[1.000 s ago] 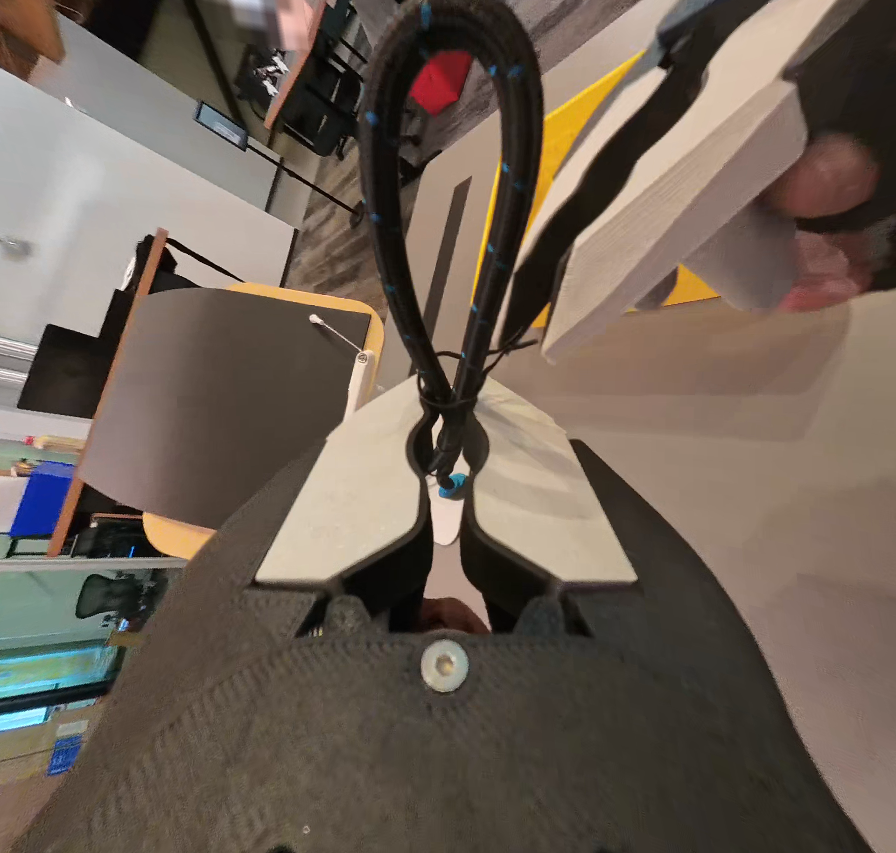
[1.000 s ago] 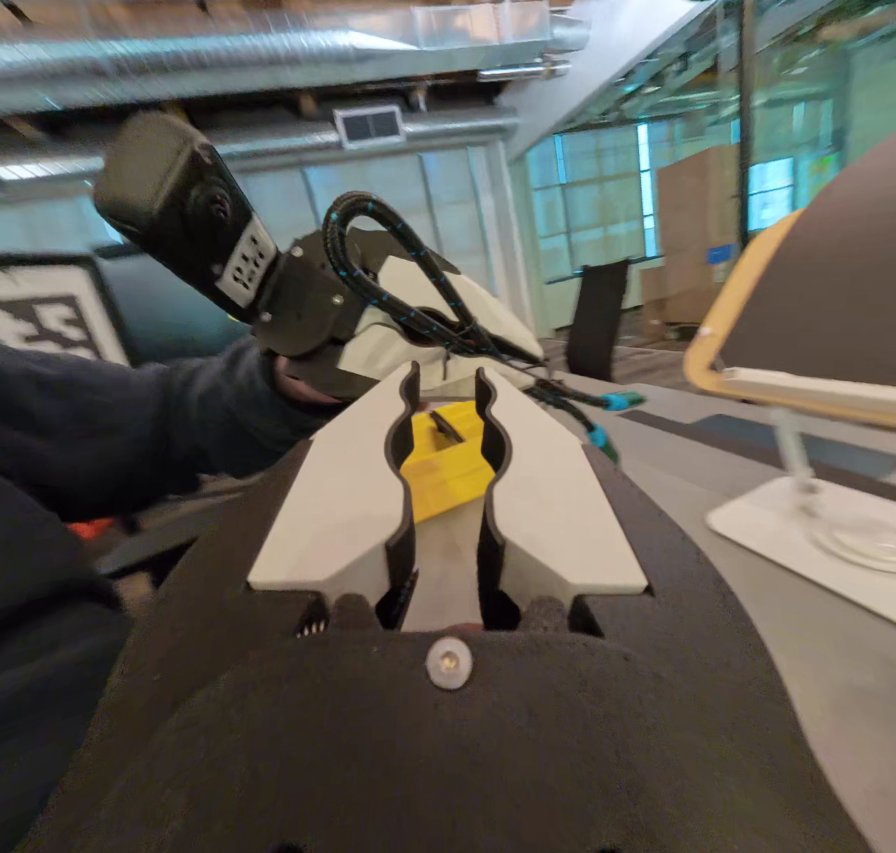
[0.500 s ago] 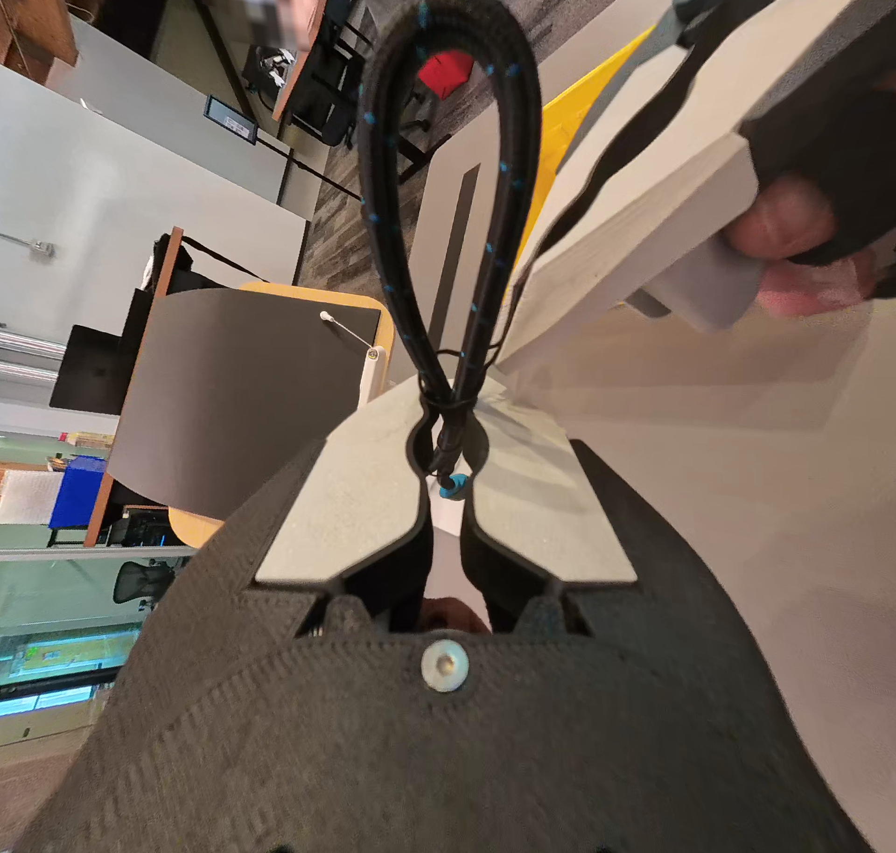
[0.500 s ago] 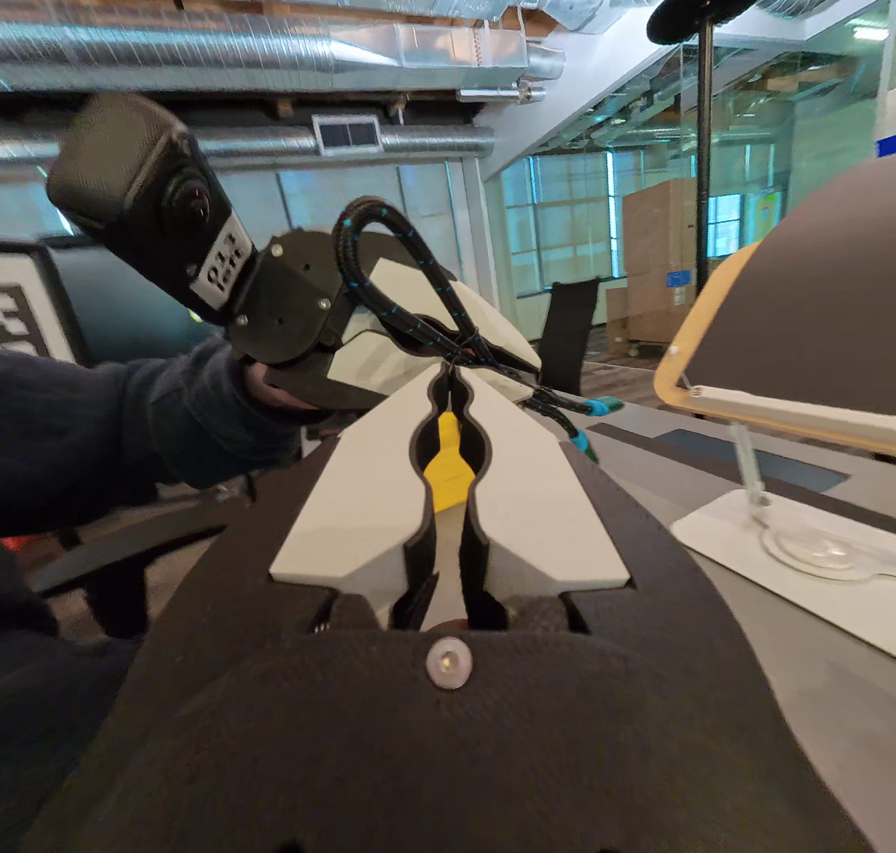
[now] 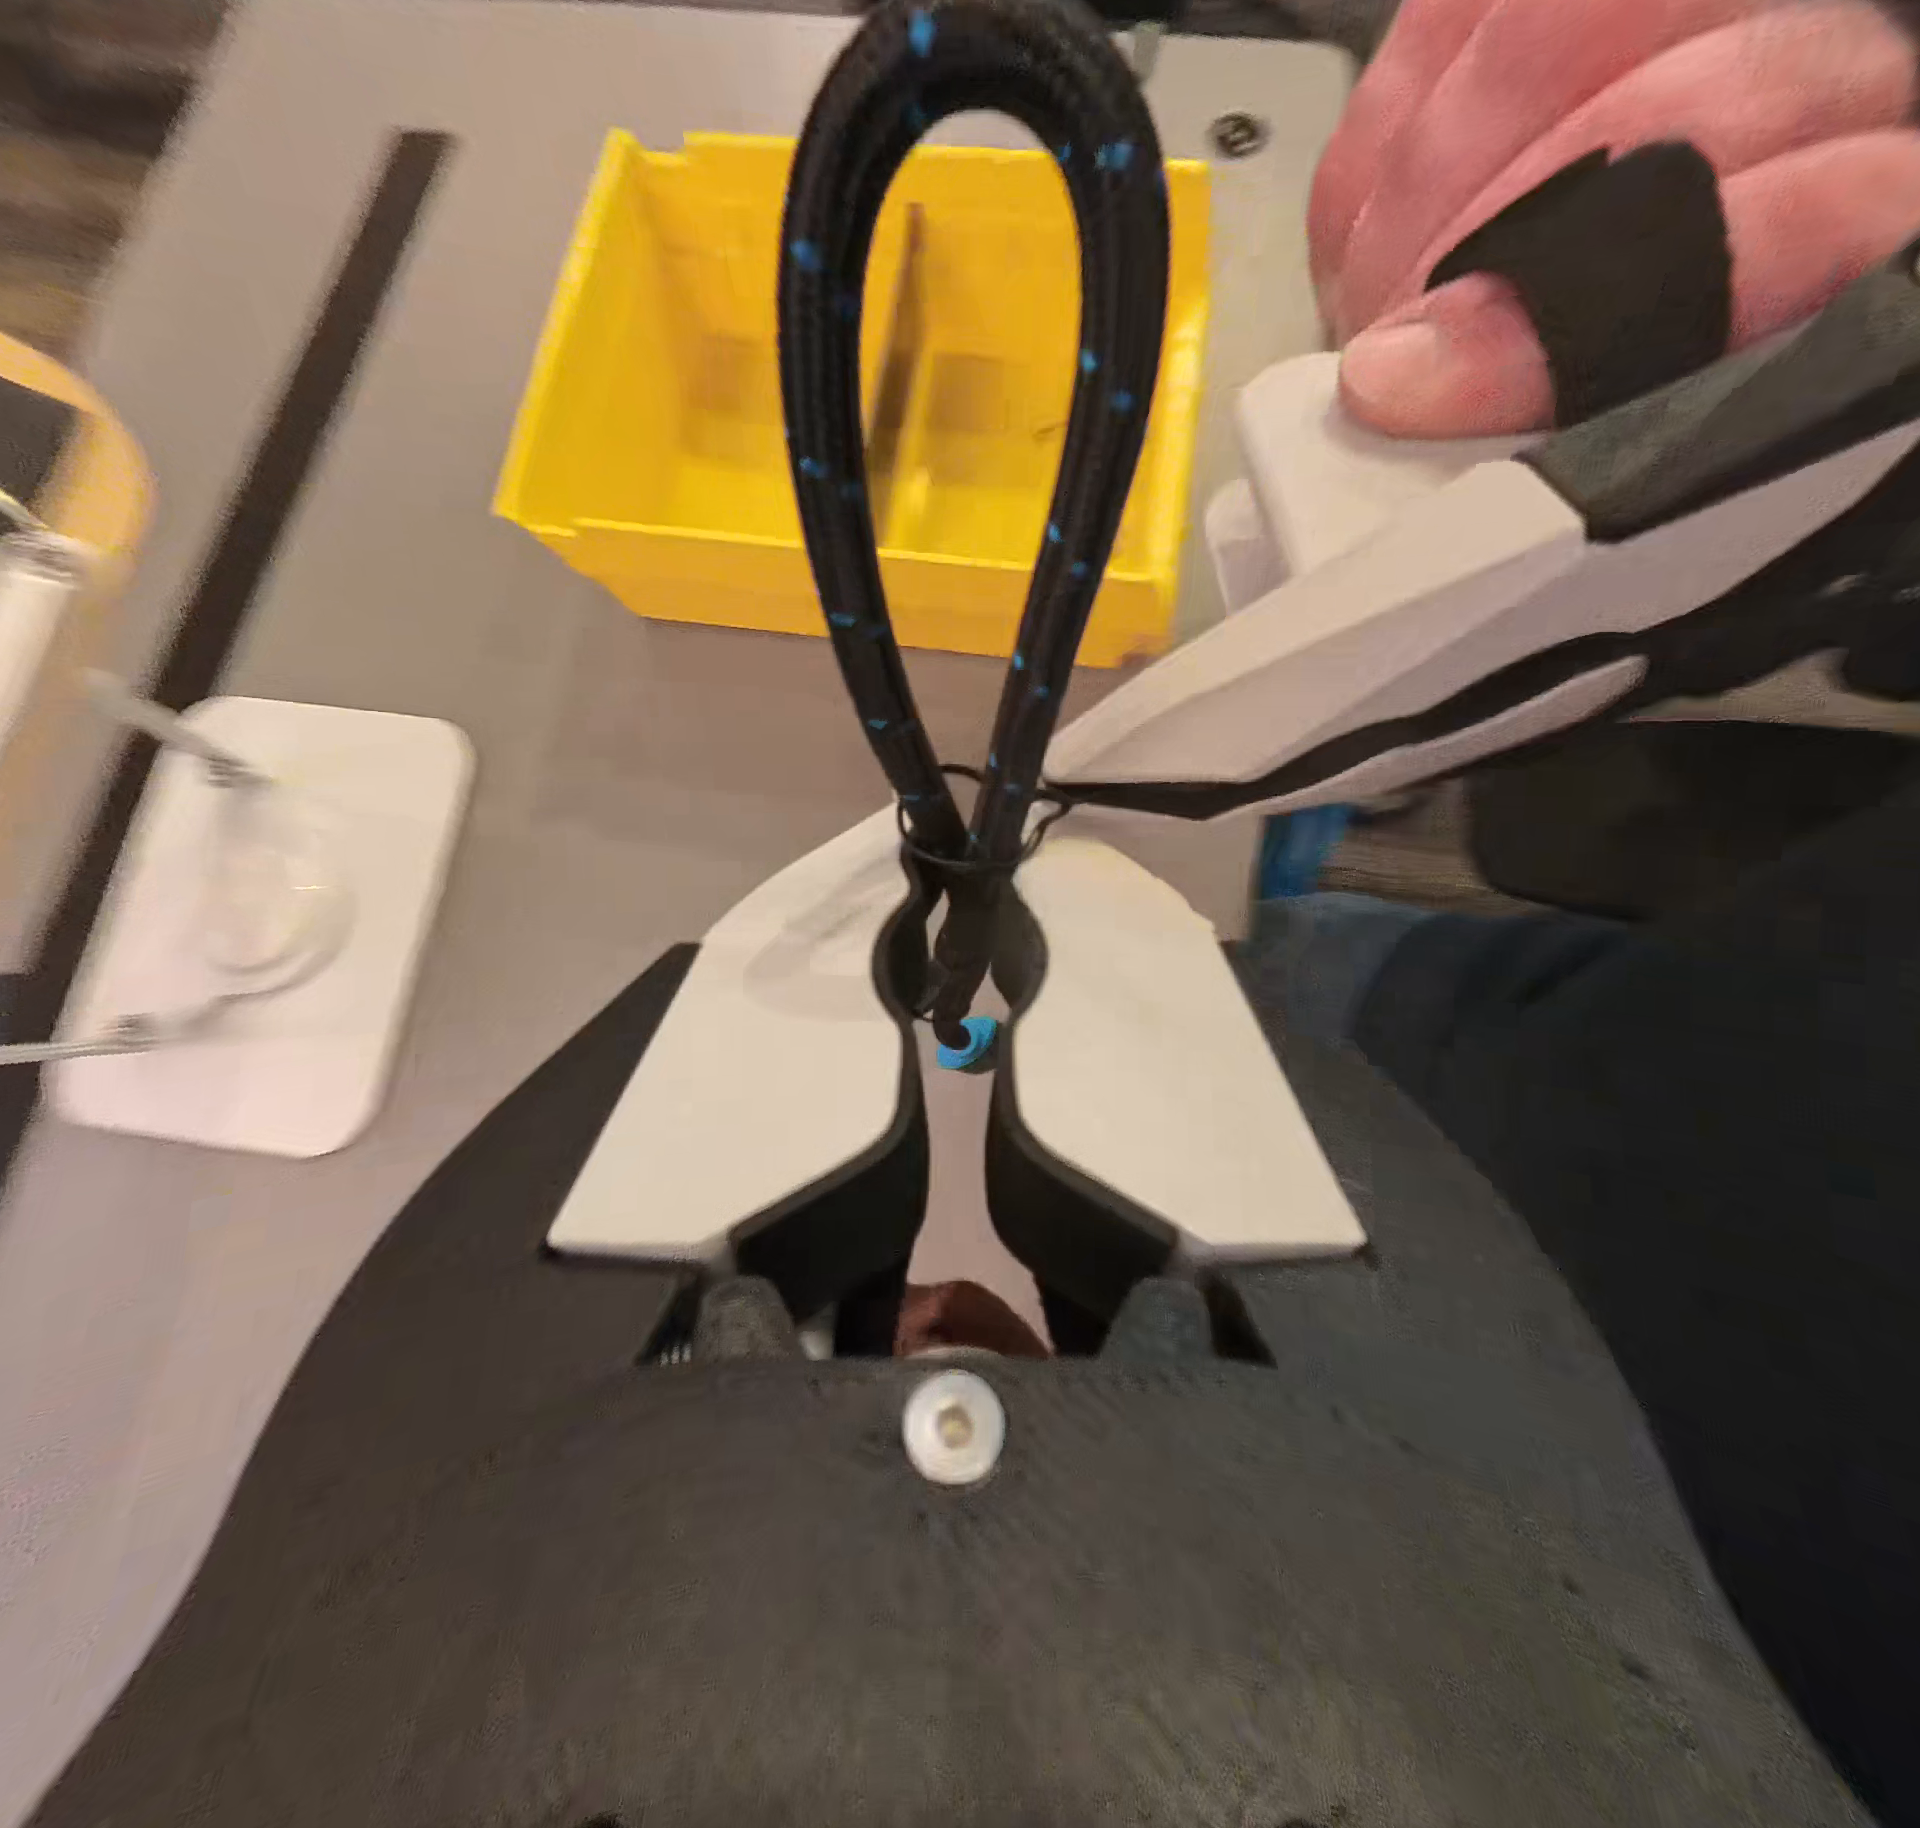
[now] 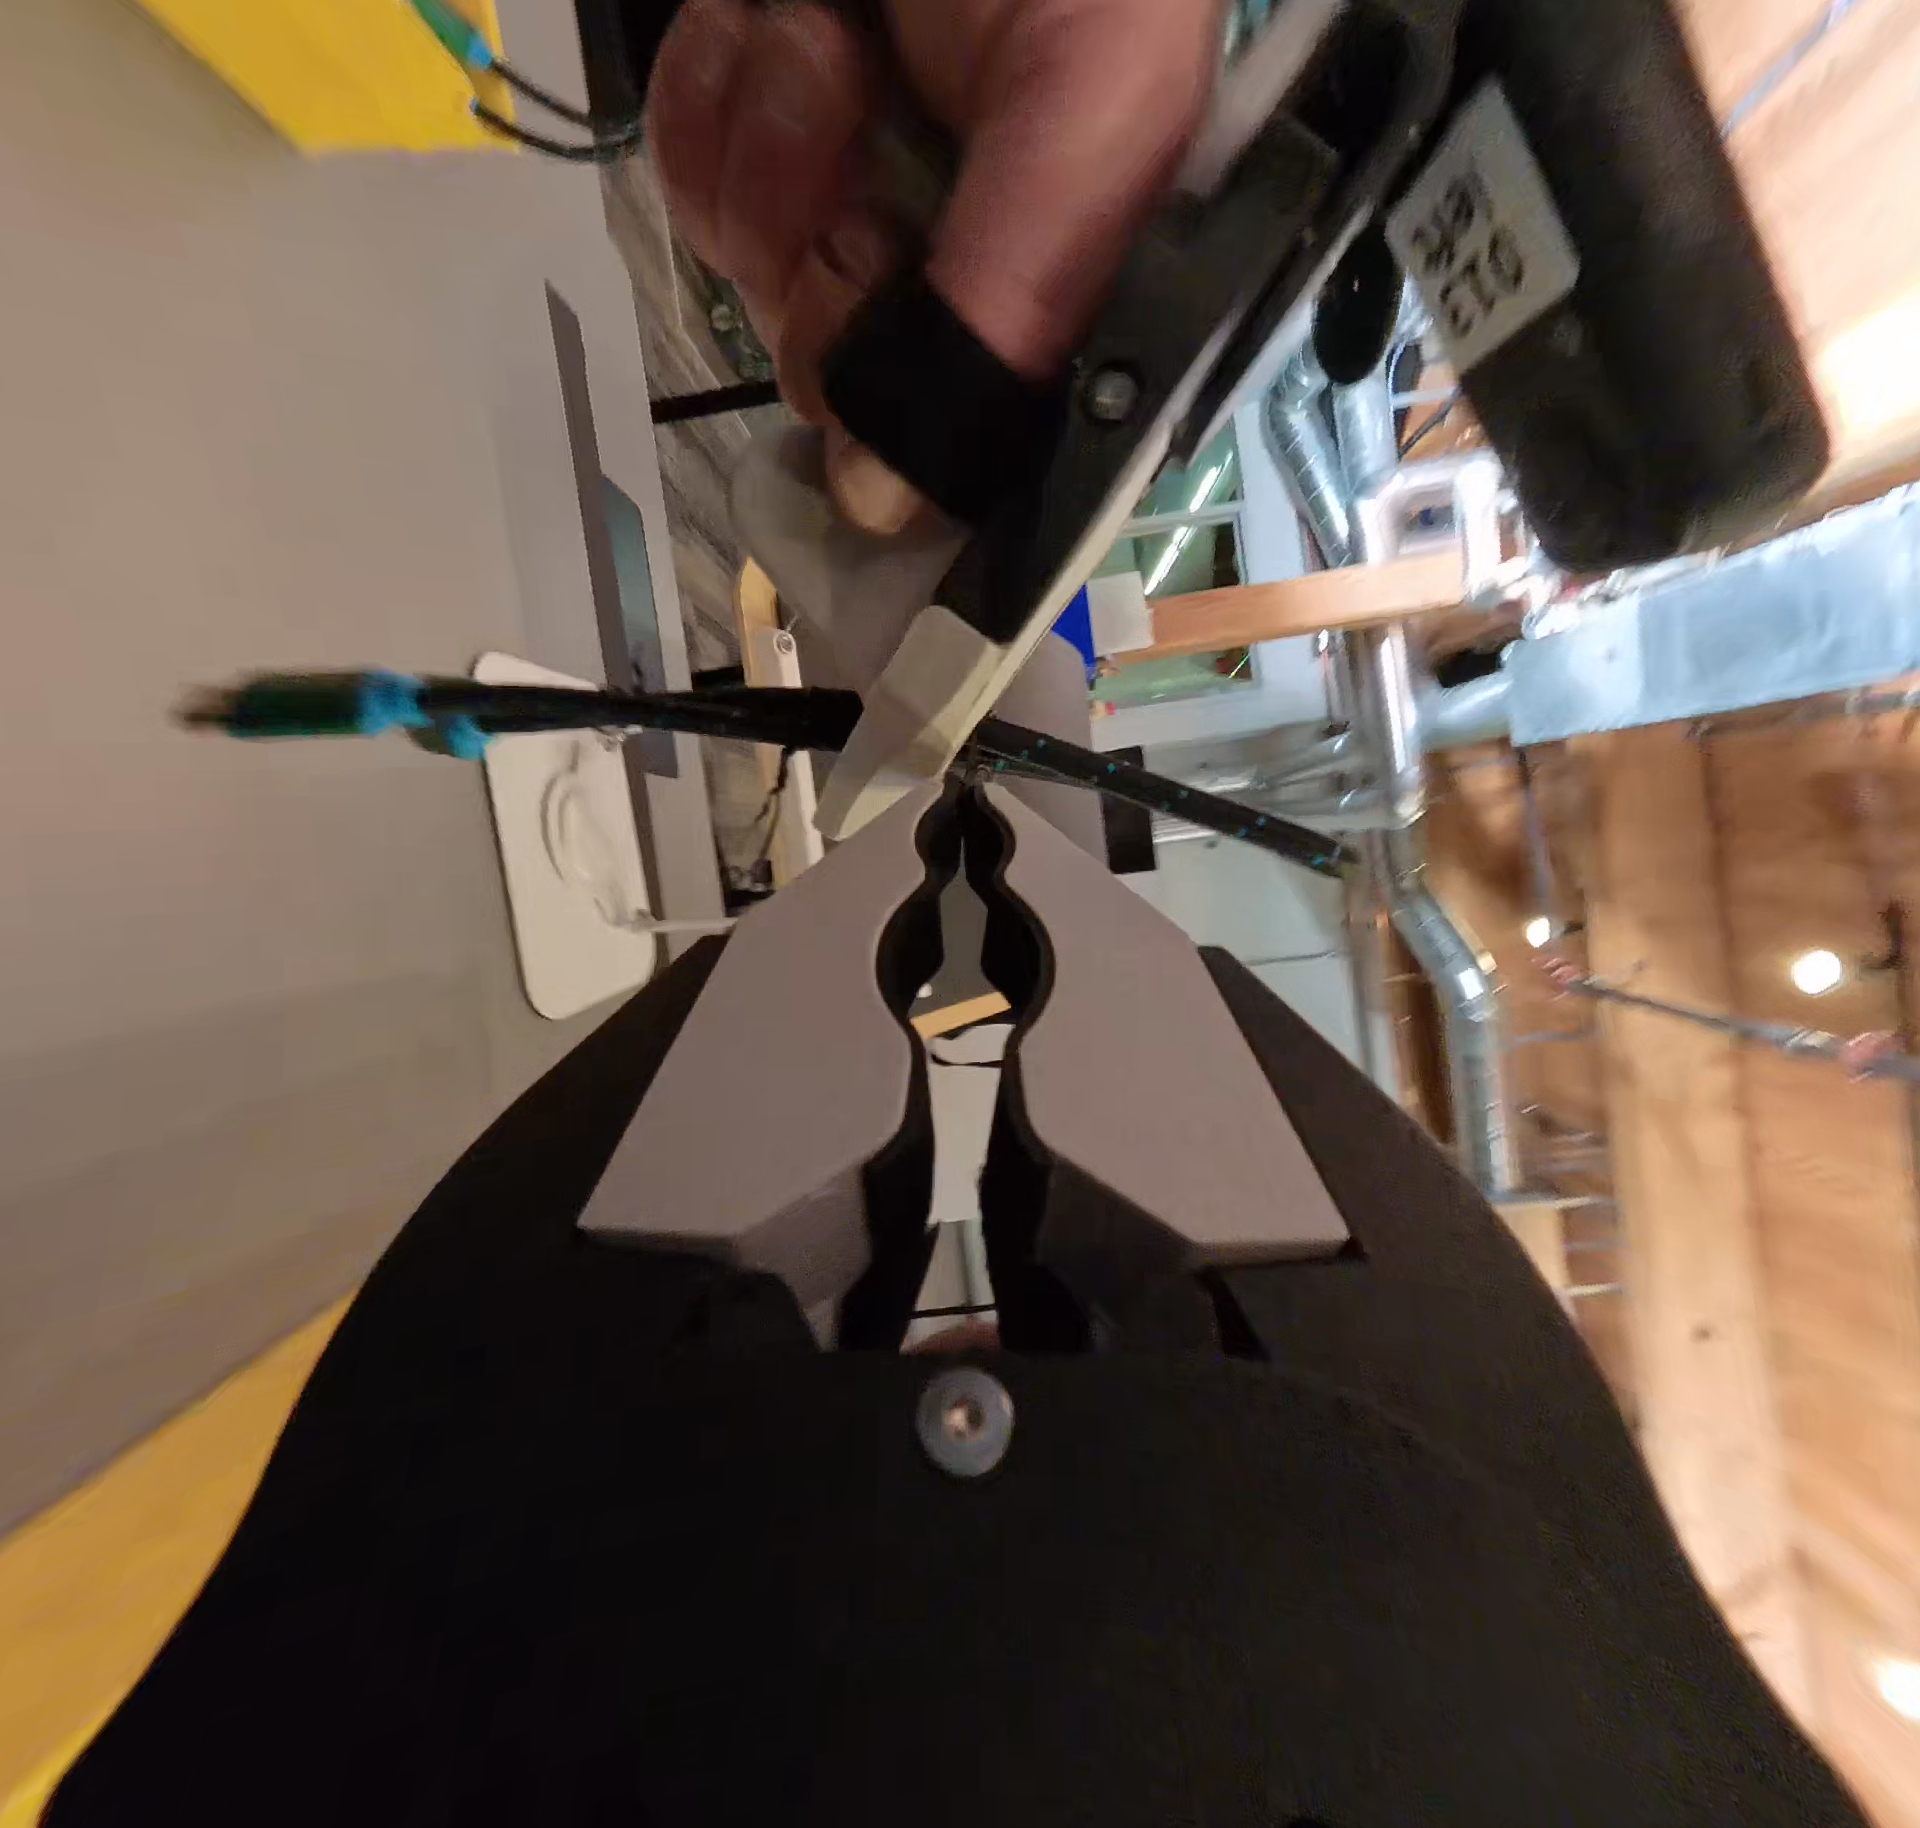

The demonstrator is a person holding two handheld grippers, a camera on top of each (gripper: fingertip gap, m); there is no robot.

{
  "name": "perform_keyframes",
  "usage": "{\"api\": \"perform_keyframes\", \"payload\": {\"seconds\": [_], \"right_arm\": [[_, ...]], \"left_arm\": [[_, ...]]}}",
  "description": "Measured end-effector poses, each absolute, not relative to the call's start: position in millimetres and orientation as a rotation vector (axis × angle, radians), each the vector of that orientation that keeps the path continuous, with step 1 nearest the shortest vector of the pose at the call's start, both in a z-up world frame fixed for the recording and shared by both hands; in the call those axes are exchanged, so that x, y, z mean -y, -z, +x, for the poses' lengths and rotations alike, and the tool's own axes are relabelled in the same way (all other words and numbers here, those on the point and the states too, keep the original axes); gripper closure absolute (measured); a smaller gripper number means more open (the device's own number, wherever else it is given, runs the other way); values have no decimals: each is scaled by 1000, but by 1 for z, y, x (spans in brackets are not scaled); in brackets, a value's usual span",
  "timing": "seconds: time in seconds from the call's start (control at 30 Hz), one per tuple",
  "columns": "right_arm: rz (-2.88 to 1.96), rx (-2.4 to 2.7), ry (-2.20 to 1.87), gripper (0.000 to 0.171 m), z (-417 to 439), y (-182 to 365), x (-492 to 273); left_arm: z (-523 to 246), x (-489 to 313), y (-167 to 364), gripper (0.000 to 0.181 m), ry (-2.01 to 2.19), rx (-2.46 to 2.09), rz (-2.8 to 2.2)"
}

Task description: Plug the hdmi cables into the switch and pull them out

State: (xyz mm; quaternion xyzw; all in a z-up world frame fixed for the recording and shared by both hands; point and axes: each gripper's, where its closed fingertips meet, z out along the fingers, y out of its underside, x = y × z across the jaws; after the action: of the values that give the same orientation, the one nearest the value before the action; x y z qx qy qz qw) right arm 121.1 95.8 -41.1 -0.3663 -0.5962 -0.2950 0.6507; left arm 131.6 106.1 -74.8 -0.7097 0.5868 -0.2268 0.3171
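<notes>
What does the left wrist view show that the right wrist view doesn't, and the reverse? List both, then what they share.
Left wrist view only: the loop of the folded cable standing up from the shut left tool, and the two compartments of the yellow bin.

Right wrist view only: the teal-collared plugs sticking out sideways, and the ceiling ducts.

Both: the black braided cable, the right tool with its tips pinched on the thin tie around the cable, and the white stand base.
</notes>
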Motion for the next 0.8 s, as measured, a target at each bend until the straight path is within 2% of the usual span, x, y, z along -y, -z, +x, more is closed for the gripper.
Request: {"api": "perform_keyframes", "payload": {"seconds": [0.13, 0.23, 0.3, 0.4, 0.47, 0.63, 0.8], "right_arm": [[-756, 1430, 743, 171, 120, 46, -96], [-904, 1397, 552, 171, 125, 51, -100], [-1016, 1340, 355, 154, 127, 53, -98], [-1127, 1216, 33, 147, 131, 51, -91], [-1241, 1096, -332, 143, 131, 51, -87], [-1272, 727, -1154, 149, 139, 39, -85], [-1248, 628, -1449, 150, 134, 40, -86]], "left_arm": [[132, -103, 81, 176, 663, -1544, -1893], [133, -109, 81, 175, 565, -1533, -1839], [133, -113, 79, 175, 464, -1538, -1766], [135, -116, 75, 175, 364, -1534, -1686], [136, -117, 69, 175, 313, -1526, -1602], [137, -122, 52, 175, 103, -1490, -1418], [139, -122, 40, 175, -162, -1508, -1204]]}}
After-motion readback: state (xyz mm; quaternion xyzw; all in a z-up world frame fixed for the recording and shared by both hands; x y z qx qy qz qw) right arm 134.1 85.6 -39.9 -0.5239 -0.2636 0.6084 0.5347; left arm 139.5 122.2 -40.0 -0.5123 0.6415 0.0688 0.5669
